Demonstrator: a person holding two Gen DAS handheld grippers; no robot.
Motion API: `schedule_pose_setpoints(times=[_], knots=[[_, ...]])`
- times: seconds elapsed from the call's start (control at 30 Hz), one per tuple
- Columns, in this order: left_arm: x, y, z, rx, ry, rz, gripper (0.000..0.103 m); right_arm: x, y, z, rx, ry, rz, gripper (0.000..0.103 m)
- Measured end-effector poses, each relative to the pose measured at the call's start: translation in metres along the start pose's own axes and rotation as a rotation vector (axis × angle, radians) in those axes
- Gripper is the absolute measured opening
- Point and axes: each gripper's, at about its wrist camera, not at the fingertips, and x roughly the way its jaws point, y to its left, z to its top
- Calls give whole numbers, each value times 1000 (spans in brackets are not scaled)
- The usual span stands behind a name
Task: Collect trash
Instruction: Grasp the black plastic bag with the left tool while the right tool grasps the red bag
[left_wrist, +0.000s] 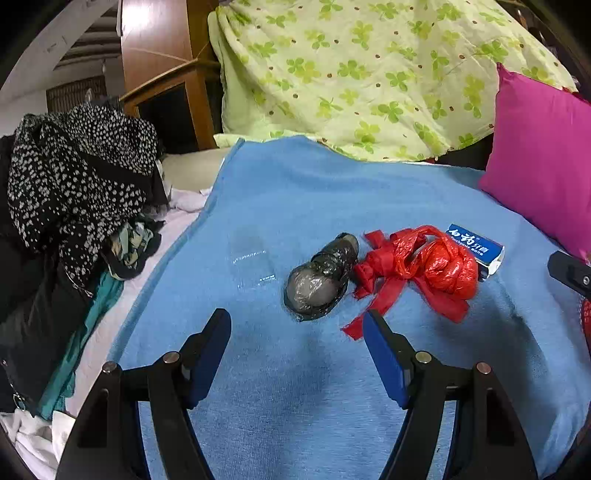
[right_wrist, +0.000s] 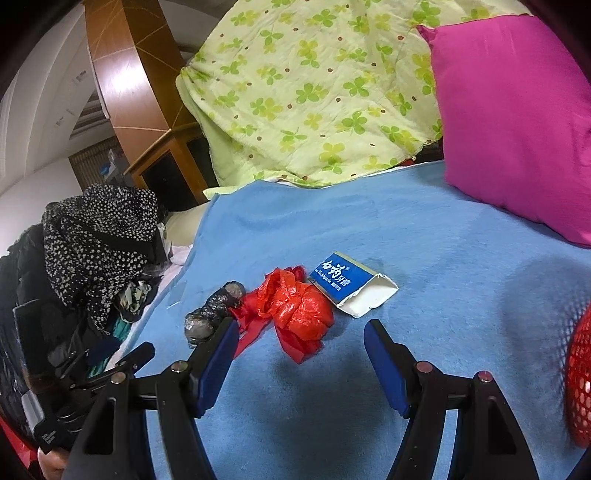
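On a fuzzy blue blanket three scraps lie in a row: a lumpy wad of black film, touching it a crinkled, glossy red bag with trailing ribbon-like strips, and beside that a flattened cardboard toothpaste box, blue-faced with one white end torn open. The left gripper hovers just short of the black wad, fingers spread wide. The right gripper hangs over the red bag, fingers likewise spread, holding nothing. A smooth magenta pillow and a clover-print quilt sit behind; red mesh shows at the right edge.
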Motion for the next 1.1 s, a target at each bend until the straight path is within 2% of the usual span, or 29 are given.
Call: schedule_pose_setpoints(times=[0.23, 0.43, 0.67, 0.93, 1.1], knots=[[24, 26, 4, -76, 75, -13, 74, 32, -8, 10, 24, 46, 8, 74], [38, 45, 7, -138, 109, -15, 74, 69, -14, 13, 54, 132, 77, 74], [62, 41, 19, -123, 125, -54, 74, 104, -16, 7, 99, 226, 120, 73], [96, 15, 29, -26, 124, -97, 74, 126, -11, 3, 112, 244, 104, 69], [110, 13, 28, -56, 149, -146, 74, 140, -12, 2, 173, 244, 80, 67]])
